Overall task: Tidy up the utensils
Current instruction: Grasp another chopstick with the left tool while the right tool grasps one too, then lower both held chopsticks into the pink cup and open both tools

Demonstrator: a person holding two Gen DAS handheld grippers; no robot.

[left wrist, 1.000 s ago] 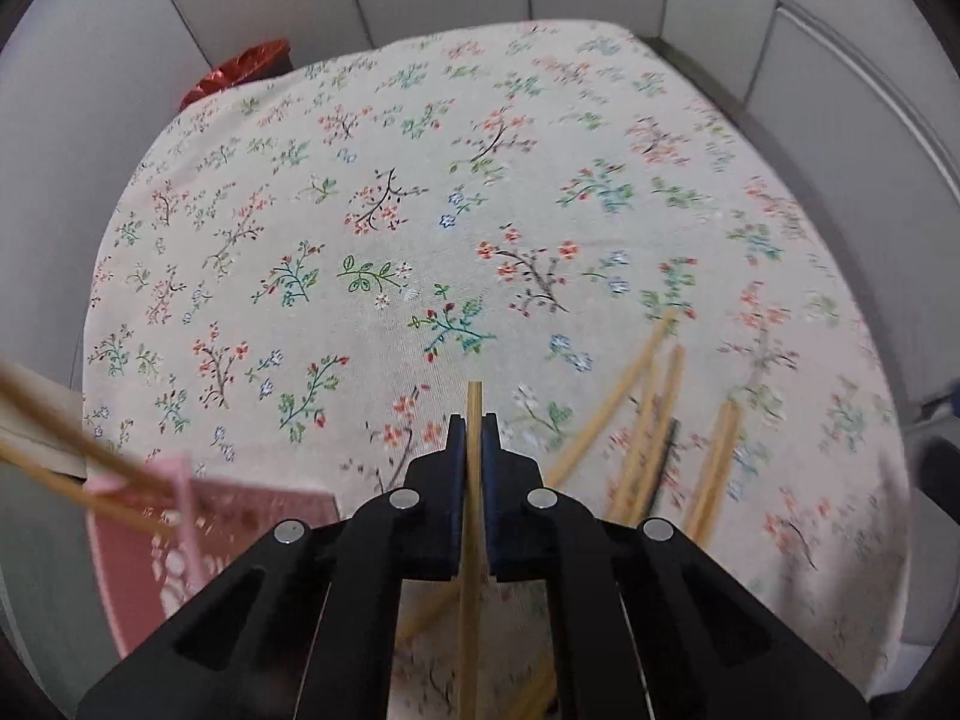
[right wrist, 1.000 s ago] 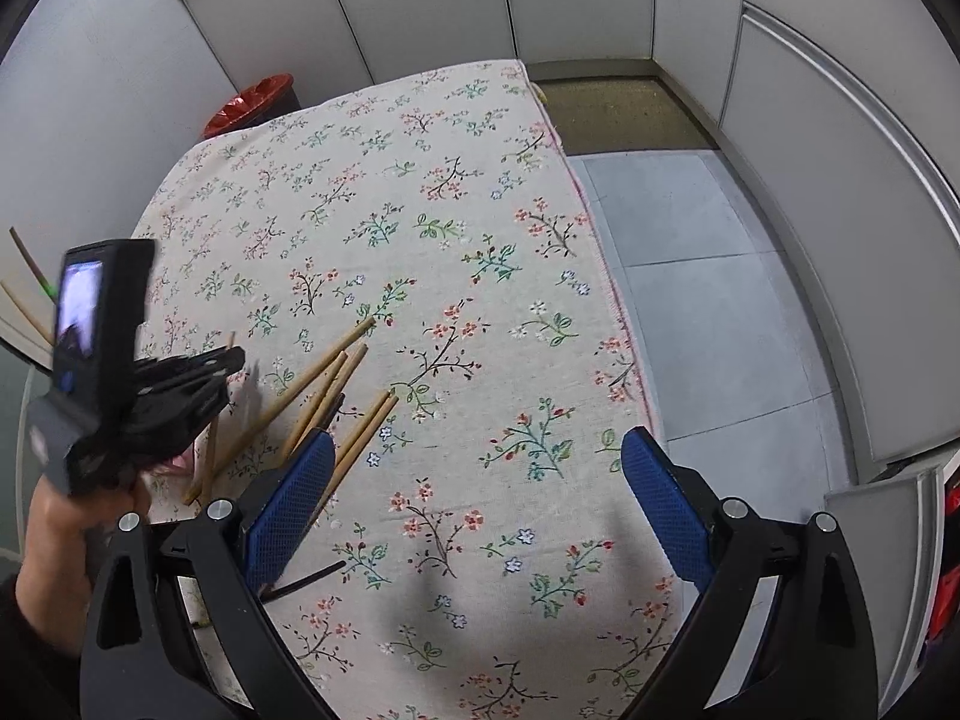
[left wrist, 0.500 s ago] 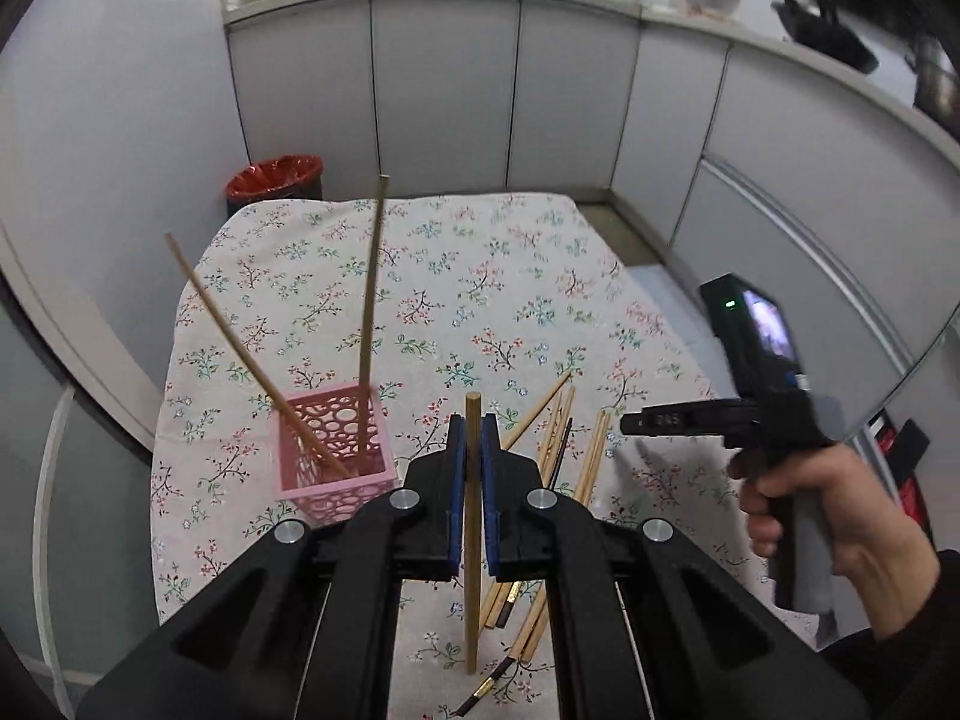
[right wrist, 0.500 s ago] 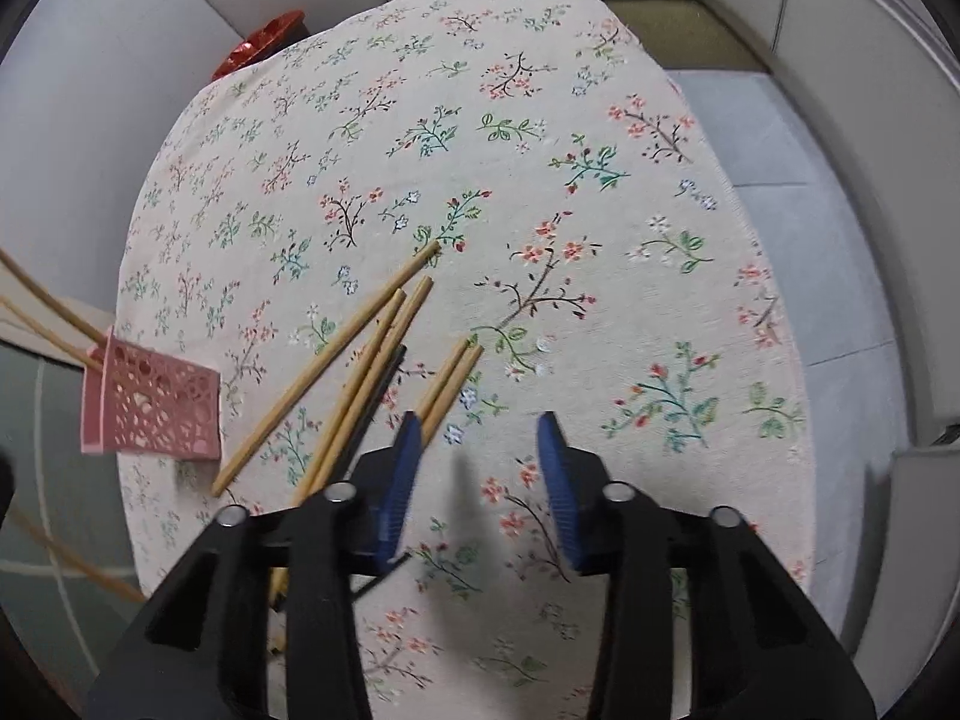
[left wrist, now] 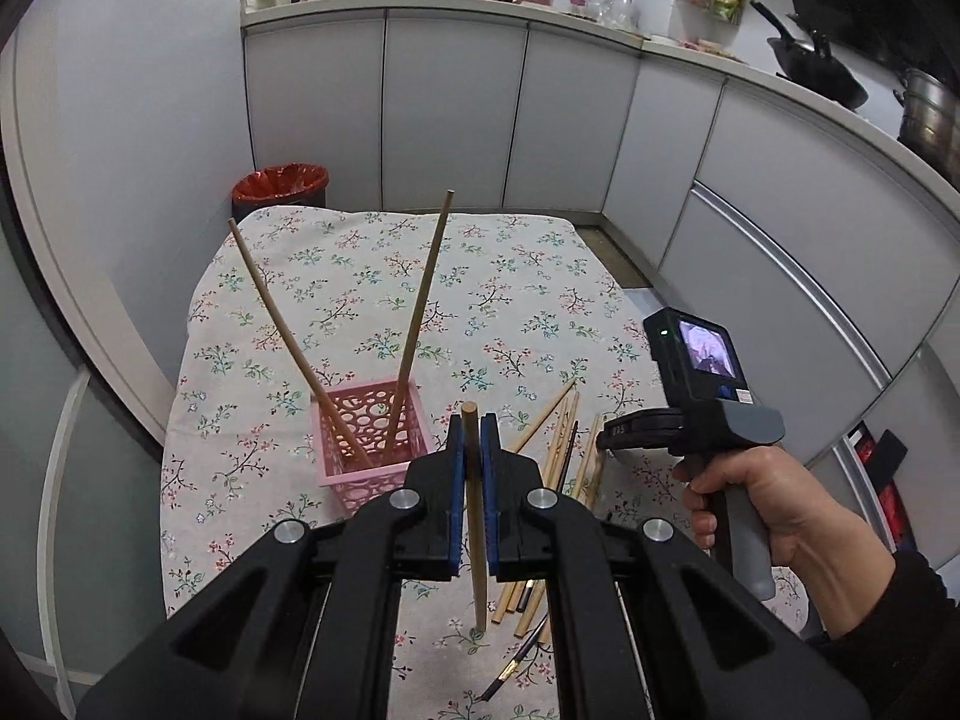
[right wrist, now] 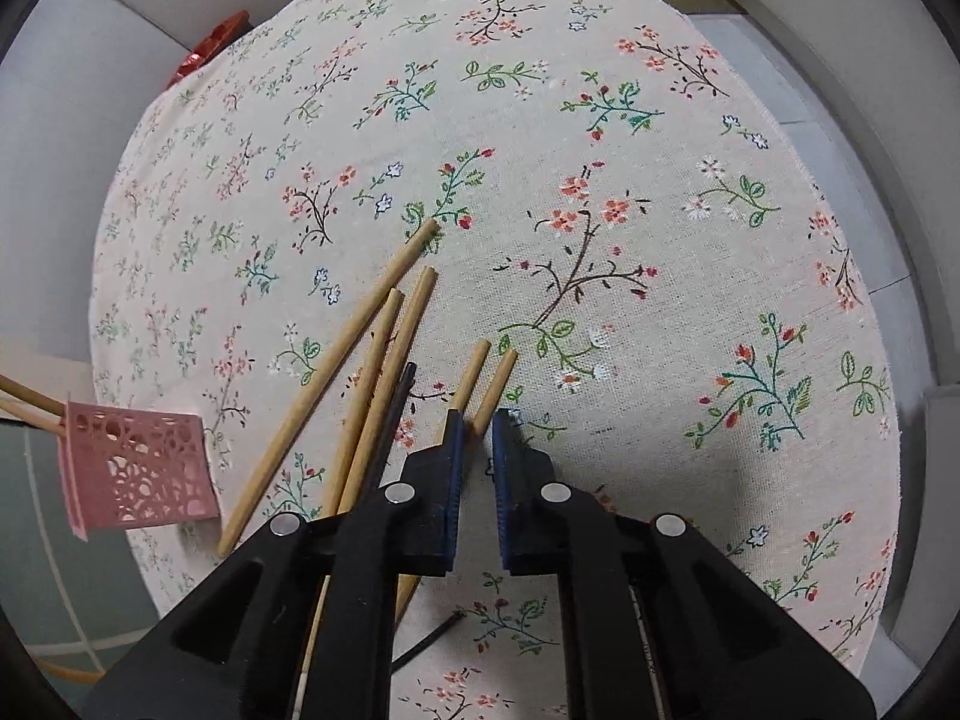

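My left gripper (left wrist: 472, 426) is shut on a wooden chopstick (left wrist: 474, 516) and holds it upright above the table, just right of a pink perforated holder (left wrist: 375, 441) with two chopsticks standing in it. Several wooden chopsticks (right wrist: 384, 354) and a dark one (right wrist: 393, 414) lie on the floral tablecloth. My right gripper (right wrist: 475, 427) is low over the pile, its jaws nearly closed around the rightmost wooden chopstick (right wrist: 495, 384). The holder also shows in the right wrist view (right wrist: 138, 465).
The floral tablecloth (left wrist: 384, 276) covers a small table with grey cabinets behind. A red-lined bin (left wrist: 281, 183) stands beyond the far edge. A thin dark stick (left wrist: 519, 657) lies near the front edge. Floor lies to the table's right (right wrist: 840, 90).
My left gripper has lifted and tilted up with its chopstick, bringing the holder closer. My right gripper has dropped onto the pile and narrowed its jaws around the rightmost chopstick.
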